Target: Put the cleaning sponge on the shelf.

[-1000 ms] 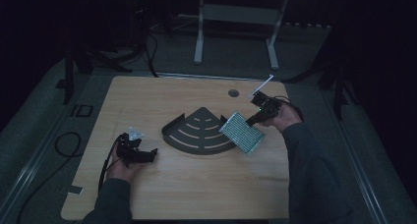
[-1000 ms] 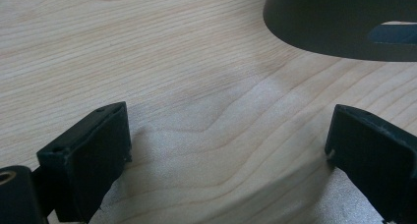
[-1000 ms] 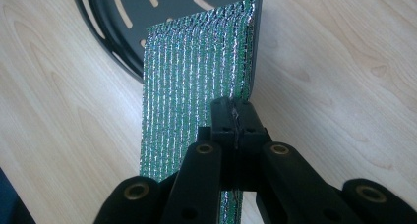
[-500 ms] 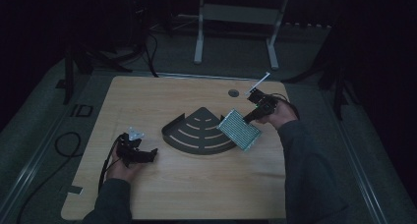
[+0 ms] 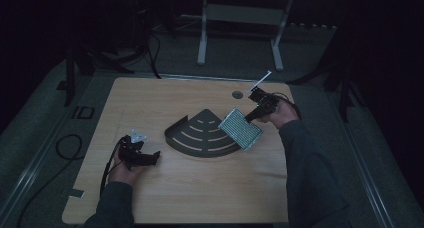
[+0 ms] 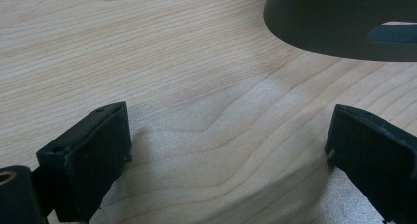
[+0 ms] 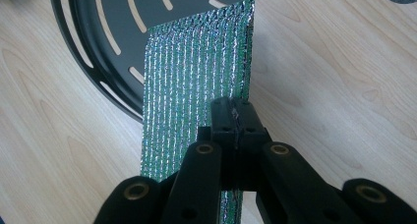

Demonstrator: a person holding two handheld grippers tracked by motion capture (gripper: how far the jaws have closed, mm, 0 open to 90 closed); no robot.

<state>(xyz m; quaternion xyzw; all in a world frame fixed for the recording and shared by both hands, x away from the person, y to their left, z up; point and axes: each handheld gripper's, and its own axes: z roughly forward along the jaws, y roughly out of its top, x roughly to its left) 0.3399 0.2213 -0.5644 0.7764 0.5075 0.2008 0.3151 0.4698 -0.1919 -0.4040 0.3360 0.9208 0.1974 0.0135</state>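
Wooden table (image 5: 200, 198) lies before us in a dark room. Near left, our left gripper (image 5: 150, 158) rests wide open, empty. Farther right, our right gripper (image 5: 248, 118) pinches a glittery sheet (image 5: 240, 128) tight, tilted over the black tray (image 5: 197, 138).

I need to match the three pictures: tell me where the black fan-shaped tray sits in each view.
High view: black fan-shaped tray at table centre.
Left gripper view: its curved wall at the top right.
Right gripper view: top left, behind the silvery sheet.
Shared landmark: the tray's curved slots.
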